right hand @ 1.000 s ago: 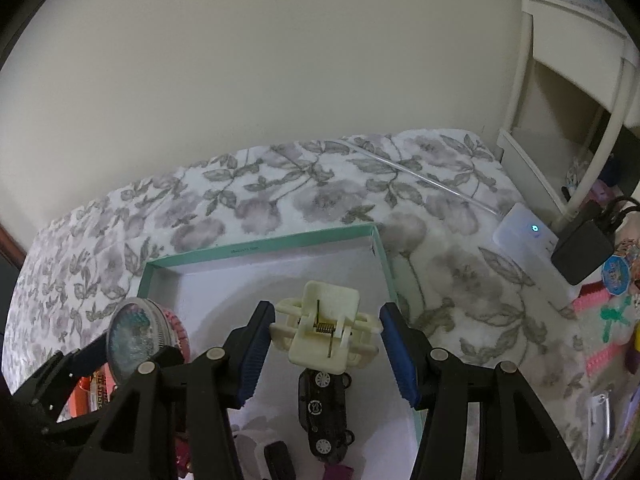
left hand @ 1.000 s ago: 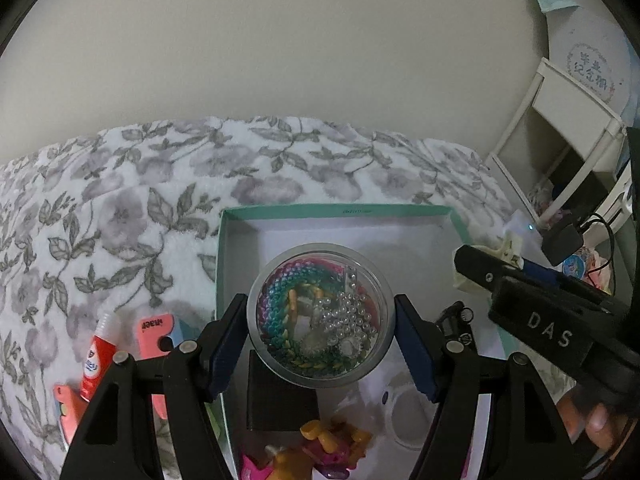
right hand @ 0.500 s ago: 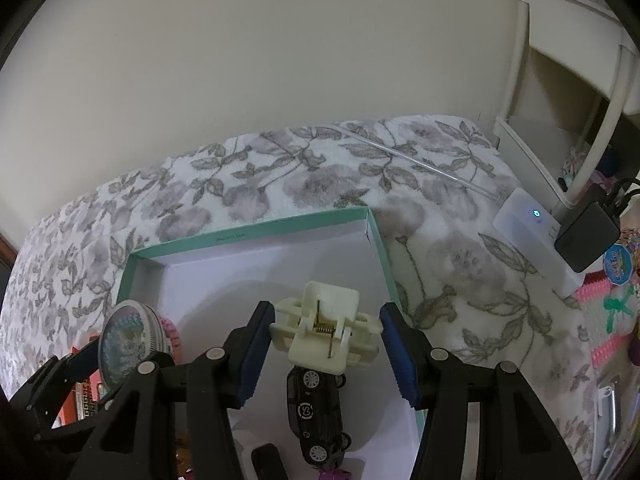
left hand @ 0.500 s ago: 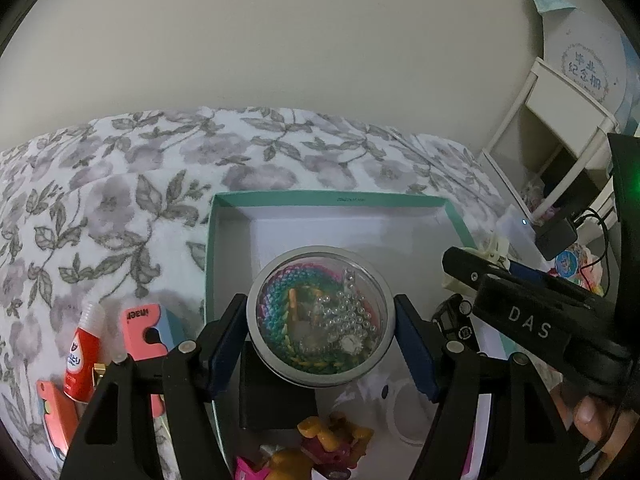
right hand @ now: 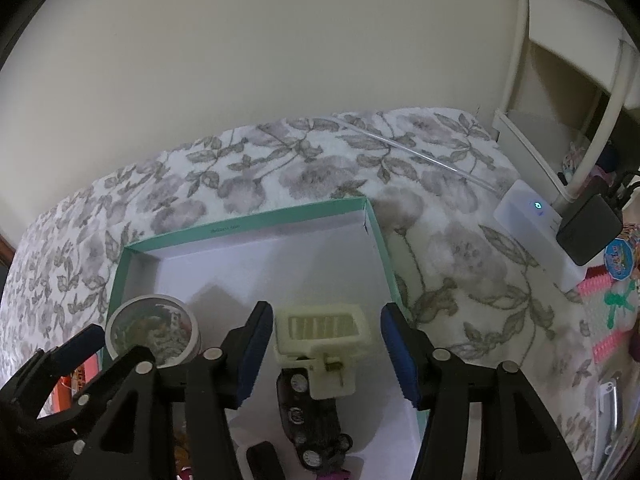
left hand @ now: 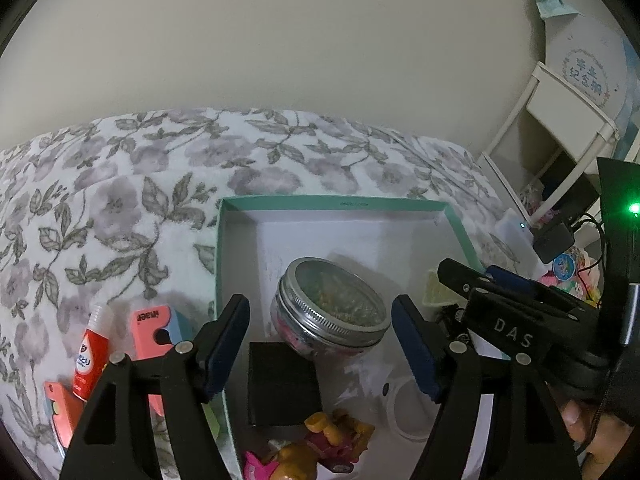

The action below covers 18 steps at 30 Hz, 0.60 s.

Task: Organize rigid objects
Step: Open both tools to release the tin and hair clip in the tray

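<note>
Scene: teal box (left hand: 218,264) on a floral bed (left hand: 100,200); both grippers point down into it.
Left gripper (left hand: 320,344): wide, nothing held; the jar (left hand: 330,310) lies in the box between and just beyond its pads, tilted, lid toward the upper right of the frame, no pad touching.
Right gripper (right hand: 326,354): jaws opening; the cream clip (right hand: 322,344) sits between them, clear of both pads, resting on a black toy car (right hand: 312,420) on the box floor.
Clip axis: runs from lower frame to upper frame, along the fingers.
Box contents: also a black block (left hand: 282,384), a toy figure (left hand: 320,444), and a white ring (left hand: 404,408) at lower centre.
Outside box: glue stick (left hand: 90,354) and pink pieces (left hand: 150,332) at lower left, nearer the left gripper.
Judgement: both items look placed; each gripper can likely back straight out and up.
</note>
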Each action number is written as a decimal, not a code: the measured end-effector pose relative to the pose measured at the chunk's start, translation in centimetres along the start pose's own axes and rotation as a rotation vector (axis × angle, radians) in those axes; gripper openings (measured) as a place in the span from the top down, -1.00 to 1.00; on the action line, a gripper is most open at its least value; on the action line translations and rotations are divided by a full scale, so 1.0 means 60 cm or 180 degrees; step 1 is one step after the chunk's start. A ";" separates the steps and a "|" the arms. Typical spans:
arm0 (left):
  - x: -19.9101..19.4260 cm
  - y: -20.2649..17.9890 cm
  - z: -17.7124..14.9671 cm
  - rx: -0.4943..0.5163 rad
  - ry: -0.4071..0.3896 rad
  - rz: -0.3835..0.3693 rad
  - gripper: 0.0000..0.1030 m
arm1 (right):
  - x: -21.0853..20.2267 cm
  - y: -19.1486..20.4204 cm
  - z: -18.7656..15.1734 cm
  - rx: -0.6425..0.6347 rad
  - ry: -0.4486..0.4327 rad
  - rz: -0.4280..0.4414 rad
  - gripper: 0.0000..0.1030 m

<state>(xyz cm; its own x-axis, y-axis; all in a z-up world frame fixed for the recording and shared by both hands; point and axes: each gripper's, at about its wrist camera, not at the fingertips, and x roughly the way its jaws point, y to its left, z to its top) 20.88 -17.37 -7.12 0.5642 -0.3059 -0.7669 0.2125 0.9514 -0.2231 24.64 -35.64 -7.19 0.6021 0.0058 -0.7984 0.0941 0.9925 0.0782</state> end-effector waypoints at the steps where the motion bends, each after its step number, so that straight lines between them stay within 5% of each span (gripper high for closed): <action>1: 0.000 0.003 0.000 -0.0012 0.0004 0.0016 -0.45 | -0.001 0.000 0.000 0.0005 -0.0002 0.0001 -0.33; 10: -0.010 0.037 0.007 -0.0211 -0.0033 0.0261 -0.49 | 0.002 0.002 0.000 0.0001 0.0046 0.0003 -0.35; 14: -0.013 0.061 0.010 -0.0378 -0.0045 0.0407 -0.59 | 0.001 0.006 -0.002 -0.0019 0.0037 0.0032 -0.58; 18: -0.016 0.084 0.012 -0.0521 -0.0050 0.0522 -0.60 | -0.001 0.015 -0.002 -0.0087 0.0011 0.0050 -0.60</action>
<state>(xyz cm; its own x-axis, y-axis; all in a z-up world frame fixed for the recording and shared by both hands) 21.98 -12.30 -7.11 0.5932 -0.1458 -0.7918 -0.0146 0.9813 -0.1917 24.58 -34.74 -7.15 0.6005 0.0219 -0.7993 0.0629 0.9952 0.0745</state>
